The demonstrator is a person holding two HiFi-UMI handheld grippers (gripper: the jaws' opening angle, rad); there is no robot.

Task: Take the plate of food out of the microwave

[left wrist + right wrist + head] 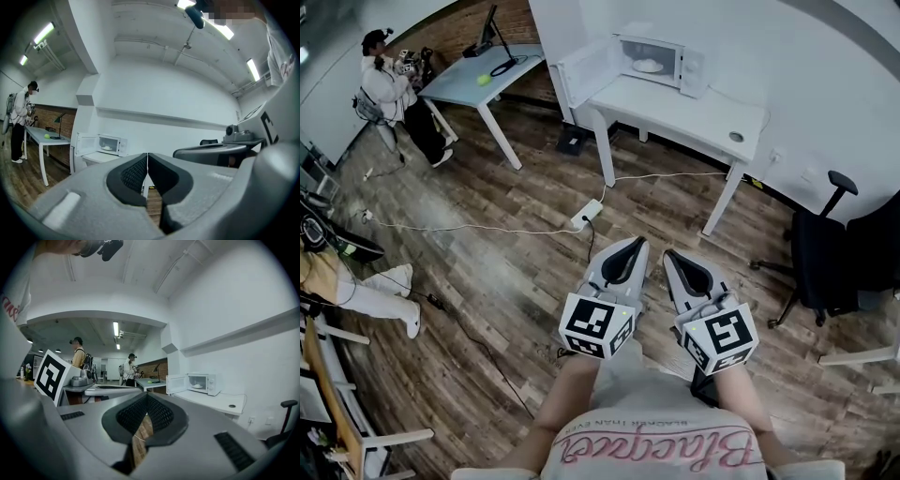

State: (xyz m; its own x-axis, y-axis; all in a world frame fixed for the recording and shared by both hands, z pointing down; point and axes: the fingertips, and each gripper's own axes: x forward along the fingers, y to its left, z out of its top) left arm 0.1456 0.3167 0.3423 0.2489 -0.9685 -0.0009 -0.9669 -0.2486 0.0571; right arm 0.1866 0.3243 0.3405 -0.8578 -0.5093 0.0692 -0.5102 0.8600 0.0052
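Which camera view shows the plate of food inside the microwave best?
The head view: the plate of food shows largest there, a pale shape inside the open microwave. The right gripper view shows it smaller, from the side. The left gripper view shows it smallest.

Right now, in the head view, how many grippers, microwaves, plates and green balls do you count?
Grippers: 2, left gripper and right gripper
Microwave: 1
Plate: 1
Green ball: 1
Total: 5
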